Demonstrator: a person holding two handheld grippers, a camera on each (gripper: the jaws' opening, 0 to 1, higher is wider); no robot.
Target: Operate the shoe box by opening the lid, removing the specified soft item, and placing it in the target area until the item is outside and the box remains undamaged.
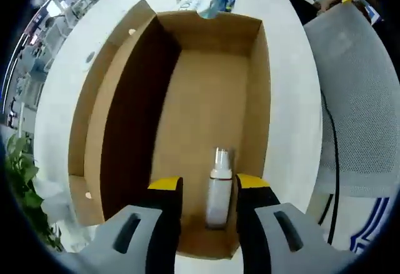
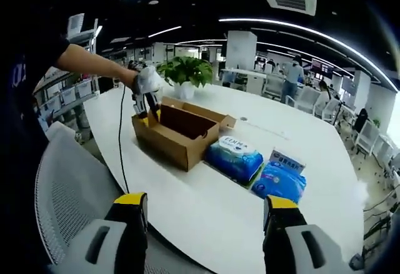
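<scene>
Left gripper view, one bottle [image 1: 219,186], one box [image 1: 212,99], two wipe packs [image 2: 234,158].

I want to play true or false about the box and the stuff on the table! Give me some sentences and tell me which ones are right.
1. The cardboard box is open. True.
2. A small white bottle lies inside the box between the left gripper's jaws. True.
3. The right gripper is holding a blue packet. False: it hangs open above the white table with nothing between its jaws.
4. Two blue wipe packs lie on the table beside the box. True.
5. The potted plant stands inside the box. False: it stands on the table beyond the box.
6. The box is full of shoes. False: only the bottle can be seen inside.
</scene>
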